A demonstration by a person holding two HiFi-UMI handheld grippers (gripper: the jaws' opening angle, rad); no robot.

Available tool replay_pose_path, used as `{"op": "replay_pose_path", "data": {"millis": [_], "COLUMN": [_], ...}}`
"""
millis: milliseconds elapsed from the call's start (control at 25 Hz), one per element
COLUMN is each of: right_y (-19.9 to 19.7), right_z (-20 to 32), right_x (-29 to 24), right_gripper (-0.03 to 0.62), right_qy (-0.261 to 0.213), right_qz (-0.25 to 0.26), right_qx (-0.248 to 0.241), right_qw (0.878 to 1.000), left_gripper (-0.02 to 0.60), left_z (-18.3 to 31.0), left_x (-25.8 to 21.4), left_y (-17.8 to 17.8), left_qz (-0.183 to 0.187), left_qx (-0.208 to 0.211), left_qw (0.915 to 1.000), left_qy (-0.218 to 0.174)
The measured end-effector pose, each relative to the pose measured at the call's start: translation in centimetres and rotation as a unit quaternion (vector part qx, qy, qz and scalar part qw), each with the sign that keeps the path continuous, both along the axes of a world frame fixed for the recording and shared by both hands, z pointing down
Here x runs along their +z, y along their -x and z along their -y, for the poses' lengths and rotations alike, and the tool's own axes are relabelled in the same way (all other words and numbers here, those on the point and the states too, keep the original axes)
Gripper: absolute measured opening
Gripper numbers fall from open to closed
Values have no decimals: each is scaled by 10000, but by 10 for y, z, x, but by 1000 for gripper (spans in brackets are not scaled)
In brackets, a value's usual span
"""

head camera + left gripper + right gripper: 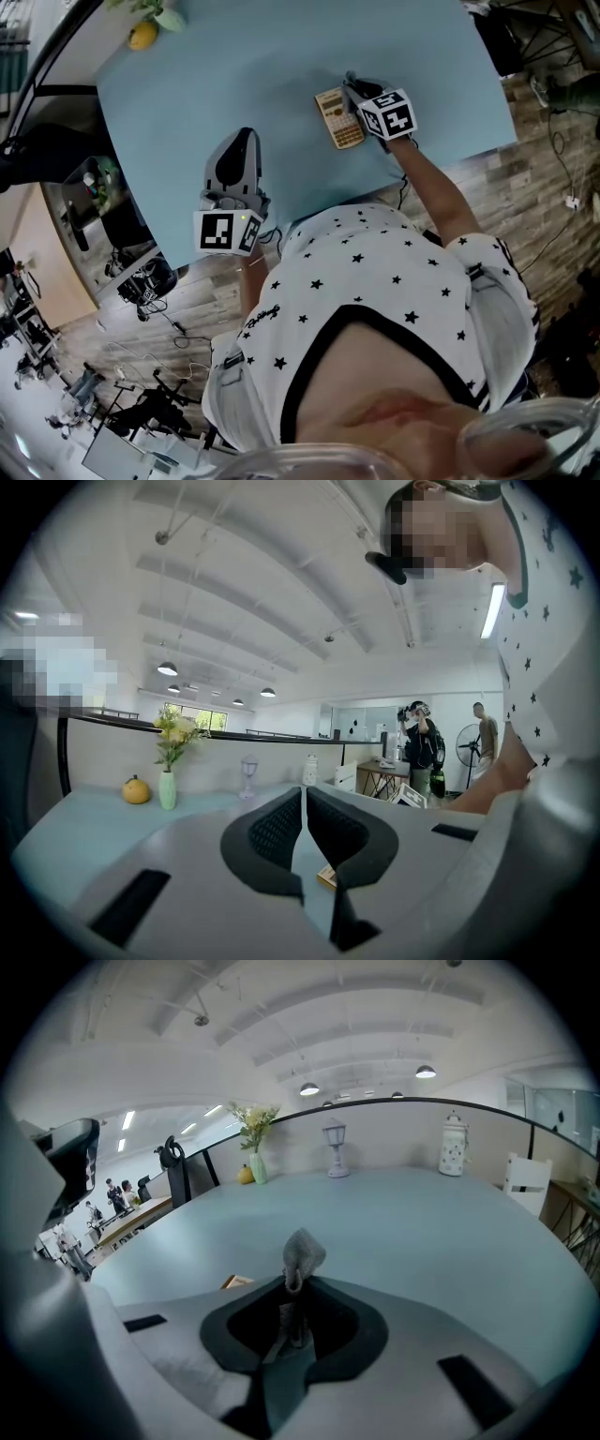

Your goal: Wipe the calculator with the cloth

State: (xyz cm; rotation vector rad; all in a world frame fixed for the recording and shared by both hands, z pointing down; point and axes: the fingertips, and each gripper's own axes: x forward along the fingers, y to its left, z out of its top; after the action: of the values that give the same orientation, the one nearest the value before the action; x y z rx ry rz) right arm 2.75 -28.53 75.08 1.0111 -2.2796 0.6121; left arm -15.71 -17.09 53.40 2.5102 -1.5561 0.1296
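A beige calculator (338, 118) lies flat on the light-blue table (234, 75), near the front right. My right gripper (356, 87) sits just to its right, at the calculator's far end, and is shut on a small grey cloth (302, 1253) that pokes up out of the jaws. A corner of the calculator (236, 1282) shows left of the right gripper (294, 1286). My left gripper (245, 138) rests near the table's front edge, left of the calculator, jaws shut with nothing in them. Past the left gripper (303, 797), a calculator corner (326, 877) peeks out.
A yellow fruit (142, 36) and a vase of flowers (168, 785) stand at the table's far left corner. A small lantern (336, 1160) and a white jar (453, 1157) stand along the far edge. A white chair (525, 1185) is beyond the table. People stand in the background.
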Motion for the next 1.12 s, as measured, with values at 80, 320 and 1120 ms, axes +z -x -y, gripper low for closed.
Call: {"op": "replay_pose_path", "data": {"millis": [80, 320, 1120], "right_y": [1, 28, 79], "right_z": [-1, -21, -74], "right_x": [-6, -28, -3], "right_gripper": [54, 54, 54], "right_qy": [-38, -118, 167], "right_qz": [115, 454, 234], "right_qx": [44, -268, -1252], "right_qw": [9999, 9985, 9917], "left_gripper": [40, 40, 40], "left_z": [0, 3, -5], "left_x": [0, -3, -5], "left_y": [0, -3, 9], "left_qz": [-7, -43, -86], "left_qx": [15, 125, -27], "left_qw": [10000, 9999, 9999], "left_qy": [-1, -56, -65]}}
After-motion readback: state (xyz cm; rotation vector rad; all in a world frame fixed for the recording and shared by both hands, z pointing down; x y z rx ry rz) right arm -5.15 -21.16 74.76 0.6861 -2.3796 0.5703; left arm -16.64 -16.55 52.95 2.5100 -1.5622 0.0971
